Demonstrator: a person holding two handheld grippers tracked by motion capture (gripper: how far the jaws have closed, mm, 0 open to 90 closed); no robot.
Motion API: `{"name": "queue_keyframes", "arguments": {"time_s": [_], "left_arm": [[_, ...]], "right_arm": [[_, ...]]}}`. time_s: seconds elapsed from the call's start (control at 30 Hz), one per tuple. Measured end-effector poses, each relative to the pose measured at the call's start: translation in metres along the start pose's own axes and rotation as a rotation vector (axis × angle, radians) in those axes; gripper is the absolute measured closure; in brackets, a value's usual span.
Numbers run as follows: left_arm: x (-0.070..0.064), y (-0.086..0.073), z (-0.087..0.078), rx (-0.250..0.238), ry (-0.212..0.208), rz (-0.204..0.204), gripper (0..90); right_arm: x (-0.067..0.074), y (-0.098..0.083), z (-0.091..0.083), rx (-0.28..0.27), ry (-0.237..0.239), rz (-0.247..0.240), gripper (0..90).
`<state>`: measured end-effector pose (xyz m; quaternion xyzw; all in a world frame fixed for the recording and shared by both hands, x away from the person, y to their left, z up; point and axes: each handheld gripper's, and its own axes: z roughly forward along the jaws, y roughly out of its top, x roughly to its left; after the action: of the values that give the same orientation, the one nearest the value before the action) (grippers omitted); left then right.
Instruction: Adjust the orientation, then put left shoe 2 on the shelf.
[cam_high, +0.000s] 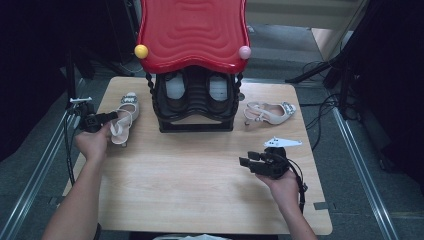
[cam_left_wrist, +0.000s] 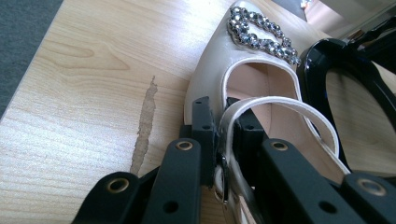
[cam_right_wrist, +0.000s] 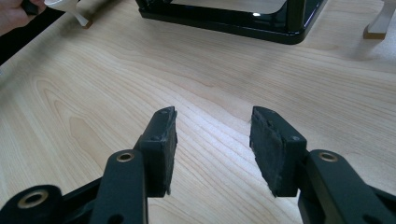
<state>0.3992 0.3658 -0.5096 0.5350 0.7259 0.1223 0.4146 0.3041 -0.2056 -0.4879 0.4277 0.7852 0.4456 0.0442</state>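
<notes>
A cream slingback shoe (cam_high: 126, 116) with a rhinestone buckle lies at the table's left side, toe pointing away. My left gripper (cam_high: 113, 117) is shut on its heel strap (cam_left_wrist: 280, 104). In the left gripper view the pads (cam_left_wrist: 204, 126) pinch the strap just behind the shoe (cam_left_wrist: 219, 70). The matching shoe (cam_high: 270, 113) lies on its side to the right of the rack. My right gripper (cam_high: 248, 161) hovers over the table's right front, open, with bare wood between its pads (cam_right_wrist: 161, 140).
A black shoe rack (cam_high: 196, 102) with a glossy red wavy top (cam_high: 192, 32) stands at the back centre, with dark shoes inside. Its base (cam_right_wrist: 224, 21) lies ahead of the right gripper. The wooden table (cam_high: 190, 175) has rounded corners, and cables and metal rails run along both sides.
</notes>
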Motion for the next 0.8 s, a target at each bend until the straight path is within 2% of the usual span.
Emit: {"name": "queue_keyframes", "arguments": {"time_s": [0.03, 0.23, 0.3, 0.43, 0.53, 0.6, 0.67, 0.8], "left_arm": [[0.000, 0.000, -0.001, 0.004, -0.002, 0.009, 82.8], [-0.002, 0.002, -0.005, -0.022, -0.026, -0.016, 83.0], [-0.003, 0.003, -0.006, -0.021, -0.029, -0.008, 83.0], [-0.013, 0.003, -0.014, -0.029, -0.040, 0.019, 82.9], [-0.018, 0.006, -0.016, -0.028, -0.069, 0.003, 82.9], [-0.022, 0.009, -0.018, -0.034, -0.082, 0.001, 82.9], [-0.025, 0.015, -0.021, -0.041, -0.107, -0.018, 82.9], [-0.037, 0.032, -0.031, -0.069, -0.133, -0.030, 82.9]], "right_arm": [[0.000, 0.000, 0.000, 0.000, 0.000, 0.000, 52.3], [0.000, 0.000, 0.001, 0.005, 0.001, -0.001, 52.1], [0.000, 0.000, 0.001, 0.009, 0.002, -0.002, 52.0], [-0.001, -0.001, 0.001, 0.004, -0.005, 0.007, 51.8], [-0.002, -0.002, 0.001, -0.001, 0.007, 0.013, 51.8], [-0.002, -0.002, 0.002, 0.002, 0.005, 0.010, 51.8], [-0.002, -0.001, 0.004, 0.006, 0.011, 0.007, 51.7], [0.002, -0.001, 0.007, 0.019, 0.010, -0.007, 51.5]]}}
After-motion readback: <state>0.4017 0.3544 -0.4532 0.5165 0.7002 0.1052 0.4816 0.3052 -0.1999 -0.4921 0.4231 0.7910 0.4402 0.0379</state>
